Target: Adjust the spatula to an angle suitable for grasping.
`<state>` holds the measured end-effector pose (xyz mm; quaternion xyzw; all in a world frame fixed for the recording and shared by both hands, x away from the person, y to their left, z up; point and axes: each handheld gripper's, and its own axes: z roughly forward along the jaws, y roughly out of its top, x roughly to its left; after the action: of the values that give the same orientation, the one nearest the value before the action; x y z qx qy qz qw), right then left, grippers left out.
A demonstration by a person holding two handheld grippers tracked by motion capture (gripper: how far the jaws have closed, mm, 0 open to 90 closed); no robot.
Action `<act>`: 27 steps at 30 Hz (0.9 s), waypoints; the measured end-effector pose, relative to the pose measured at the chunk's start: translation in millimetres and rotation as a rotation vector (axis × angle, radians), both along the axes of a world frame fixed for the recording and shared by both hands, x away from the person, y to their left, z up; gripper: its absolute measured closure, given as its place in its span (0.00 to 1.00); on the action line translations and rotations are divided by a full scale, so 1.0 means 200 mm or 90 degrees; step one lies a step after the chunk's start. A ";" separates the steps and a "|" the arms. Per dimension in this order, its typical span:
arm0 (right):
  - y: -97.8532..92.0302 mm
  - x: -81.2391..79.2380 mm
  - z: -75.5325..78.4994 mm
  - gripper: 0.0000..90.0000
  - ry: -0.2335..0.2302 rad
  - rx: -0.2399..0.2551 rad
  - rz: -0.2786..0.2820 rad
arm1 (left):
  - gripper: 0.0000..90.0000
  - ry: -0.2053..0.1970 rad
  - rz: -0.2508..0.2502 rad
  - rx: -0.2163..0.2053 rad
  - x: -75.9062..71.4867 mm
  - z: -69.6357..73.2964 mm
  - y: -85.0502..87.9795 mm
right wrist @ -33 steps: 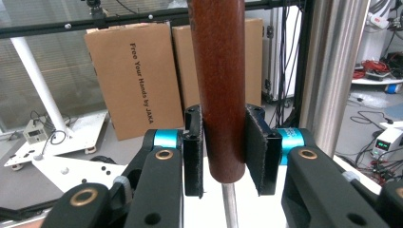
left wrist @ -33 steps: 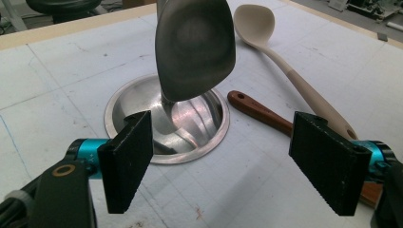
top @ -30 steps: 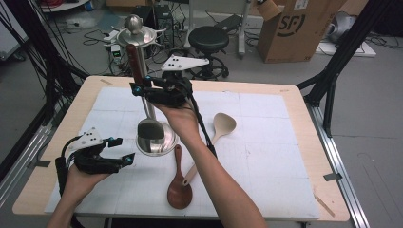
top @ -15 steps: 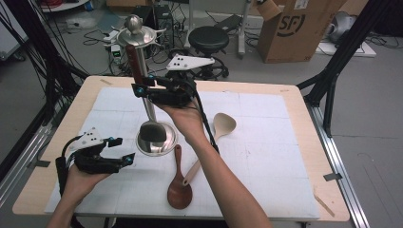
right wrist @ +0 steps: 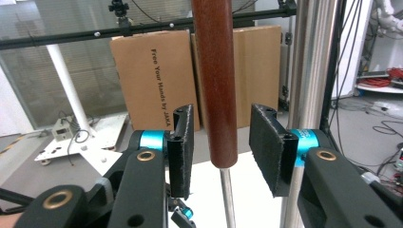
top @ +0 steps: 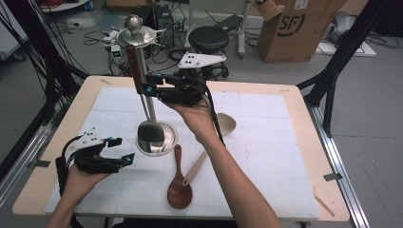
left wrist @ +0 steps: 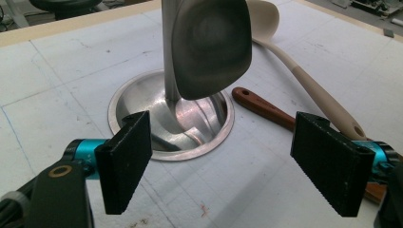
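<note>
left tongs (top: 124,151): black body, cyan joints, grey plate | right tongs (top: 148,83): black, ribbed pads, brass screws

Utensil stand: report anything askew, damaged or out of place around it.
Nothing looks damaged or spilled. The stand is upright on the mat, one spatula hanging from its top. The right gripper has just been opening; the spatula's wooden handle sits between its pads, untouched. A brown spoon and a cream spoon lie crossed beside the base.
</note>
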<state>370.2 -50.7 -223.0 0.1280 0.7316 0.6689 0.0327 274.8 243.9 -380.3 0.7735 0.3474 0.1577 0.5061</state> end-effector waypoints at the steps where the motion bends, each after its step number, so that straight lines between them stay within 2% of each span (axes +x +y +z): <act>1: -0.01 0.00 0.00 0.67 0.002 0.001 0.002 | 0.25 -0.001 -0.001 0.001 0.00 0.00 0.00; 7: -0.03 0.01 0.01 0.69 0.006 0.001 0.012 | 0.25 -0.002 0.002 0.001 0.00 0.00 0.01; 16: -0.10 0.04 0.02 0.88 0.003 -0.002 0.019 | 0.25 0.000 0.004 -0.003 0.00 0.00 0.01; 23: -0.14 0.06 0.04 0.98 -0.001 -0.016 0.028 | 0.24 -0.001 0.006 -0.001 0.00 0.00 0.02; 27: -0.17 0.07 0.09 0.99 -0.003 -0.028 0.029 | 0.24 -0.001 0.006 -0.003 0.00 0.00 0.02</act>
<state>384.4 -83.7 -205.6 0.1085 0.7487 0.6536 0.0219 274.6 247.8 -380.2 0.7708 0.3508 0.1598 0.5072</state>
